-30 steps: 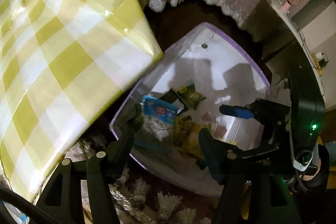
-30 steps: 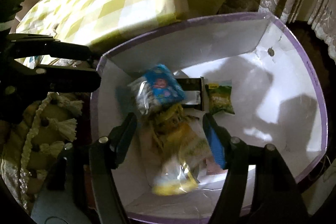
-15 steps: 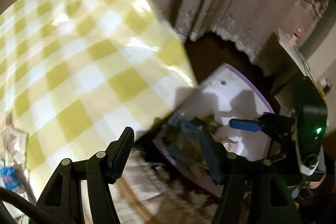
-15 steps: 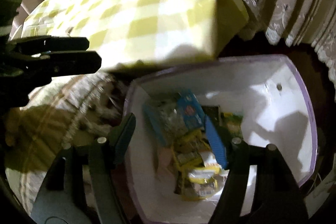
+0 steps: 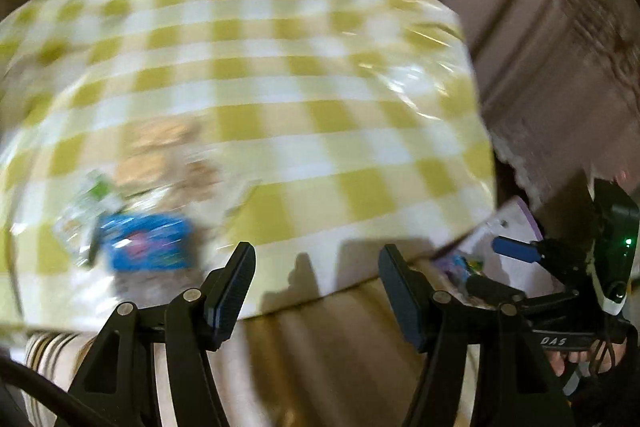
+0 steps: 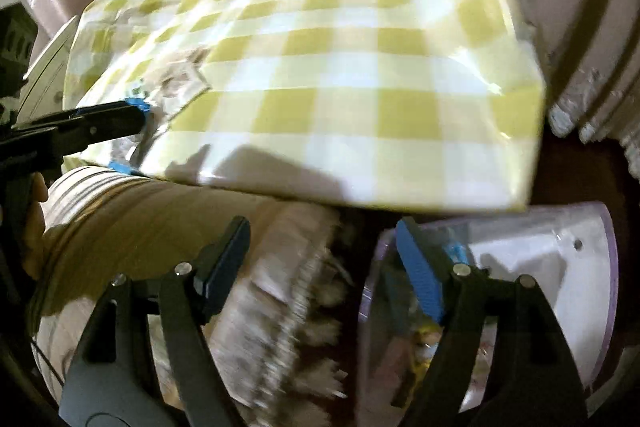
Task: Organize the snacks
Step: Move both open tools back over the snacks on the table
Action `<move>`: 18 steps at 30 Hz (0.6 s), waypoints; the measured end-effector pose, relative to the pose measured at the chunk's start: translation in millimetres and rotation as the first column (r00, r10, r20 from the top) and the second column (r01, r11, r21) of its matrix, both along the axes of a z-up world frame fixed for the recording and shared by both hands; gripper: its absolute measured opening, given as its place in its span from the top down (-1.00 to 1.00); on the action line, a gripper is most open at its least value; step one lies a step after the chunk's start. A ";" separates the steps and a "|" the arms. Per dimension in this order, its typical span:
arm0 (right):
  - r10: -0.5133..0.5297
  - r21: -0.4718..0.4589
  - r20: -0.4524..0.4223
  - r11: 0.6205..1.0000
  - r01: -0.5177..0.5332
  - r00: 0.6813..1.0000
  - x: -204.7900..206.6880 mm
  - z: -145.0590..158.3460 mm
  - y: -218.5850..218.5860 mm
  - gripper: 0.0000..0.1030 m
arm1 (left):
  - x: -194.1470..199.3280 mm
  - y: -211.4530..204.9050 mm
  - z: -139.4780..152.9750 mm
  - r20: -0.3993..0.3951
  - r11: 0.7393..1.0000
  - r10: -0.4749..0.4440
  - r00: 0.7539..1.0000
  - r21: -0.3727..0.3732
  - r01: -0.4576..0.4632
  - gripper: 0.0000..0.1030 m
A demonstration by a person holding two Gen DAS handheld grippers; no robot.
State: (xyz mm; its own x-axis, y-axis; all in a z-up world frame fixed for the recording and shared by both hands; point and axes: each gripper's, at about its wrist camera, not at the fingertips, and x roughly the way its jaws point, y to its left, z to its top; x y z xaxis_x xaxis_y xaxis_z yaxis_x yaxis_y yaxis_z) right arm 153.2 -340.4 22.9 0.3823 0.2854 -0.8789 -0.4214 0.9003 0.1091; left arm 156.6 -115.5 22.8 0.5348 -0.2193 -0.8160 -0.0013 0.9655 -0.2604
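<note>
Now both empty, left hand-held gripper (image 5: 316,283) parted over checked surface (image 5: 280,115), right hand-held gripper (image 6: 324,251) just widening, blue snack packet (image 5: 146,247) at nine o'clock, purple-rimmed box (image 6: 560,267) at four o'clock.

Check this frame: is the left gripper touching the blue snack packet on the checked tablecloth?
Apart. In the left wrist view the left gripper stands open with only tablecloth between its fingers; the blurred blue snack packet lies off to the left, with cloth showing between.
</note>
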 end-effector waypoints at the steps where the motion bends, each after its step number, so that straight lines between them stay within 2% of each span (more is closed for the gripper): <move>1: 0.013 -0.001 -0.002 1.000 -0.013 1.000 0.9 0.2 6.8 -0.53 | -4.7 14.3 -0.3 -0.004 0.999 0.032 0.999 0.000 -0.032 -0.26; 6: 0.085 -0.009 -0.002 0.996 -0.085 0.996 4.4 0.8 45.7 -0.54 | -24.2 75.3 -5.3 -0.012 0.989 0.147 0.989 0.017 -0.146 -0.27; 11: 0.128 -0.035 -0.002 0.991 -0.128 0.992 10.8 -2.1 79.0 -0.57 | -27.4 116.8 -14.8 -0.021 0.976 0.215 0.976 0.040 -0.214 -0.27; 15: 0.141 -0.048 0.006 0.989 -0.141 0.990 23.5 -2.1 99.4 -0.58 | -21.0 140.1 -25.1 -0.039 0.972 0.227 0.973 0.076 -0.224 -0.27; 18: 0.148 -0.049 0.018 0.988 -0.147 0.989 34.2 -1.1 114.0 -0.61 | -12.7 153.7 -31.8 -0.052 0.978 0.202 0.978 0.063 -0.198 -0.27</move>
